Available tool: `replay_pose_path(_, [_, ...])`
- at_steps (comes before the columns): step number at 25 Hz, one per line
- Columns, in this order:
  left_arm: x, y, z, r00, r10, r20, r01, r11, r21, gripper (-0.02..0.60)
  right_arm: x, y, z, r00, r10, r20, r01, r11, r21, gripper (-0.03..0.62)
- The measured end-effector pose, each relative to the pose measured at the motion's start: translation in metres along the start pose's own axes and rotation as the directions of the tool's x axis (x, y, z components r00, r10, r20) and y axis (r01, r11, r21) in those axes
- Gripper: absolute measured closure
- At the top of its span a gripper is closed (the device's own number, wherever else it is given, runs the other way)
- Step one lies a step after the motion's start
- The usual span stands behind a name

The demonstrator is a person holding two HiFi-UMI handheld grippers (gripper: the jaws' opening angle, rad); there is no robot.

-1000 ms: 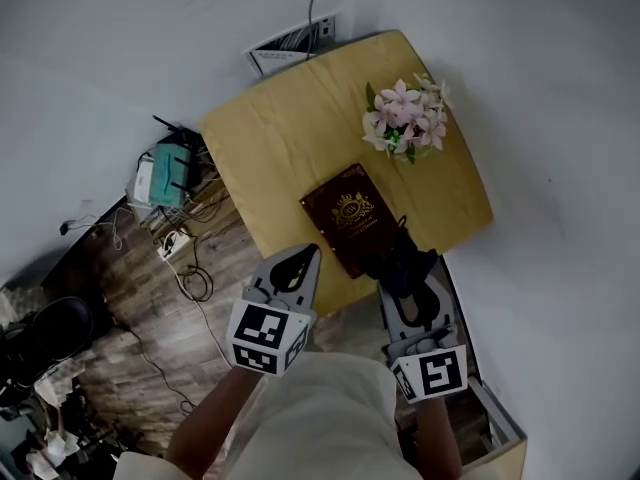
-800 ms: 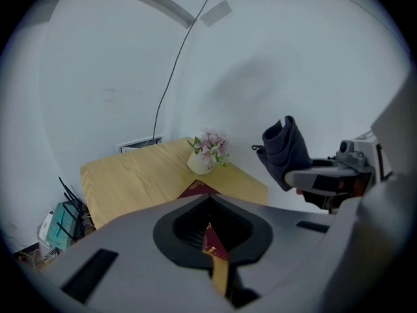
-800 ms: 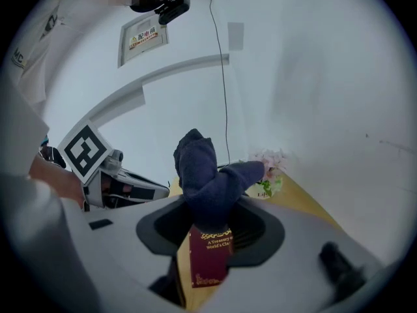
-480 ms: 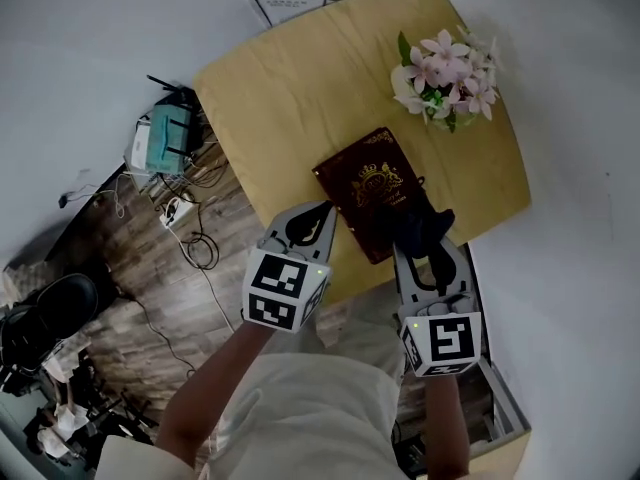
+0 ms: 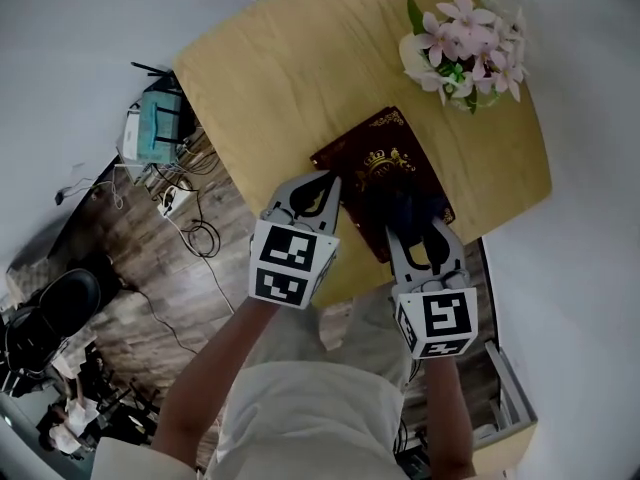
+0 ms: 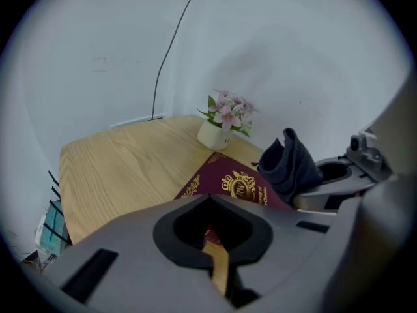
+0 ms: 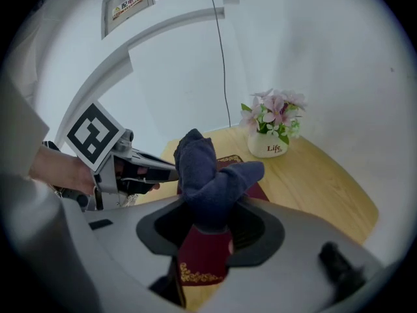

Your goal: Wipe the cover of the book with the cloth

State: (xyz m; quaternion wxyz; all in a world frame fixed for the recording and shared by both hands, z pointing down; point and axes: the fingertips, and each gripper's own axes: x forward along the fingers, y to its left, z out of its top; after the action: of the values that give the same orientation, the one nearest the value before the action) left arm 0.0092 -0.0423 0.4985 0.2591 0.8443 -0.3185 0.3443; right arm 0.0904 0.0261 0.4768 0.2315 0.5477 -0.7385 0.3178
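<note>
A maroon book (image 5: 375, 158) with gold ornament lies flat near the front edge of the wooden table (image 5: 270, 78). My right gripper (image 5: 420, 230) is shut on a dark blue cloth (image 5: 405, 206), which bunches up over the book's near right part. From the right gripper view the cloth (image 7: 205, 171) sticks up out of the jaws above the book (image 7: 202, 256). My left gripper (image 5: 322, 183) is shut with nothing in it, its tip at the book's near left edge. The left gripper view shows the book (image 6: 228, 181) just ahead and the cloth (image 6: 290, 165) to the right.
A white pot of pink flowers (image 5: 465, 43) stands on the table just beyond the book. On the wooden floor to the left lie a router (image 5: 160, 133) and cables (image 5: 190, 233). A black shoe (image 5: 50, 313) sits at far left. White walls surround the table.
Both grippers have moved forward from in front of the table's edge onto the book. The cloth now hangs over the cover rather than over the book's near corner.
</note>
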Motion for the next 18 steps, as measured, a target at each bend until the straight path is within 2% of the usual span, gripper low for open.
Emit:
replay_pose_path(5, [0.009,0.002,-0.012,1.0,0.001,-0.019,-0.001,1.0,0.008,0.575,0.014,0.0,-0.01,0.999,-0.006,-0.037,0.004,0.999,-0.04,0.434])
replay_pose_path(9, [0.01,-0.001,-0.014,1.0,-0.004,-0.003,0.004,0.999,0.041,0.575,0.024,0.005,-0.02,0.996,0.003,-0.089,-0.01,0.997,-0.075,0.434])
replay_pose_path(12, [0.009,0.0,-0.014,1.0,-0.016,0.0,0.016,1.0,0.027,0.575,0.029,0.008,-0.023,0.991,0.004,-0.132,-0.017,0.995,-0.096,0.434])
replay_pose_path(18, [0.012,0.001,-0.015,0.999,-0.032,-0.044,0.032,0.999,-0.002,0.575,0.021,-0.004,-0.033,0.975,-0.014,-0.224,-0.018,0.99,-0.141,0.434])
